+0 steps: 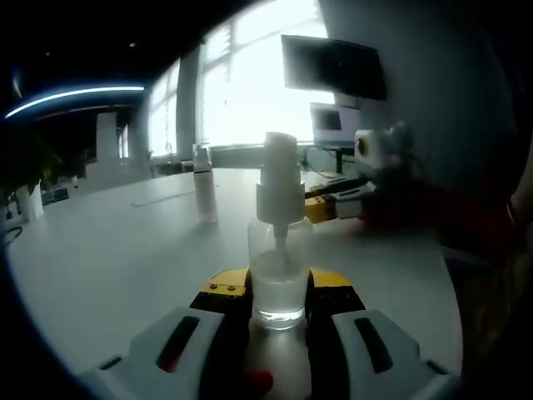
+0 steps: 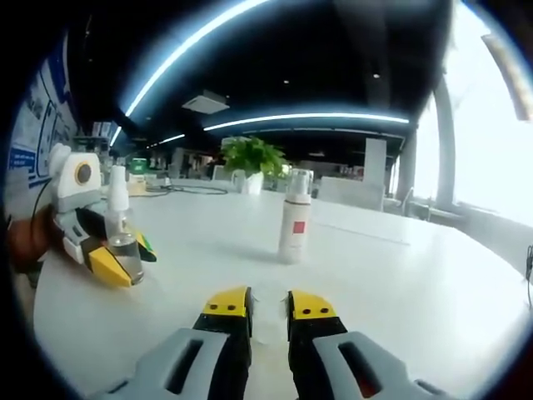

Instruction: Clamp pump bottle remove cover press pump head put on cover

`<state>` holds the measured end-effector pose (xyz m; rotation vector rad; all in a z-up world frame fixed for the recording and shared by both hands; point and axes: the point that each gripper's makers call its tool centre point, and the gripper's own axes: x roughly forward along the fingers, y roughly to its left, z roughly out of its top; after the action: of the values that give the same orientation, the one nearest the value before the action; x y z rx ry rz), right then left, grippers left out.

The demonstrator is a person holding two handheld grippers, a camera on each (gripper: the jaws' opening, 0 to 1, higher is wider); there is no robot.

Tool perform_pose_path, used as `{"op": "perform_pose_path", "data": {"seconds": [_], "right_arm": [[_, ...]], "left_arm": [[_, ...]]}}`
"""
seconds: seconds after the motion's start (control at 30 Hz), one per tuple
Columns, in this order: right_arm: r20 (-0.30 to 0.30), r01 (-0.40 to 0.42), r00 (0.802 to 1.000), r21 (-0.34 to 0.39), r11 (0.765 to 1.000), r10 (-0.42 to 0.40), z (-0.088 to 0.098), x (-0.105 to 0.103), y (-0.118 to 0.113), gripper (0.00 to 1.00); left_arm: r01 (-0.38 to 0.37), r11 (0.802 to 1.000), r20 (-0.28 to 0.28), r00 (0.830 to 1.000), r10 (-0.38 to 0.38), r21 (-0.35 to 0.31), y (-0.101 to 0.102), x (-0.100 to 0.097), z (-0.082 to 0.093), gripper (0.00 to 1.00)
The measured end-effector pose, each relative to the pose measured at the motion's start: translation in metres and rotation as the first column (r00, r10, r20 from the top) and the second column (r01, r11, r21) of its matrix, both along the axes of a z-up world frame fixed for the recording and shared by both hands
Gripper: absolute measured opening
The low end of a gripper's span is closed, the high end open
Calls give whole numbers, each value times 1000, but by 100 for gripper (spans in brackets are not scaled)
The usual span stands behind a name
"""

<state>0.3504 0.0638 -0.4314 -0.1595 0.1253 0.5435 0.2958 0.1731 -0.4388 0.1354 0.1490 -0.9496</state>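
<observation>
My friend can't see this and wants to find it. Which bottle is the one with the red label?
Look at the big white table. Out in the open, alone, stands a tall white pump bottle with a clear cover on top. Its red label sets it apart from the short clear pump bottle clamped in the left gripper, which has none.

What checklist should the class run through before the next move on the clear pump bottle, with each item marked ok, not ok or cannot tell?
1. Left gripper clamped on the clear pump bottle: ok, jaws on both sides of its base.
2. Bottle upright on the white table: ok.
3. Cover off the pump head: cannot tell.
4. Right gripper free: ok, nothing between its nearly closed jaws.
5. Right gripper at the pump head: not ok, apart from it.
6. Second bottle out of the way: ok, standing apart.
</observation>
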Motion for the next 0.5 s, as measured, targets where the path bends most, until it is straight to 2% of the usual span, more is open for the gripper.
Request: {"op": "perform_pose_path", "data": {"seconds": [0.2, 0.5], "right_arm": [[3, -8, 1000, -10, 1000, 8, 0, -1, 1, 12], [11, -3, 1000, 23, 1000, 3, 6, -2, -1, 12]], "left_arm": [[0, 1000, 0, 1000, 0, 0, 0, 0, 0, 16], [0, 1000, -1, 1000, 0, 0, 0, 0, 0, 16]]}}
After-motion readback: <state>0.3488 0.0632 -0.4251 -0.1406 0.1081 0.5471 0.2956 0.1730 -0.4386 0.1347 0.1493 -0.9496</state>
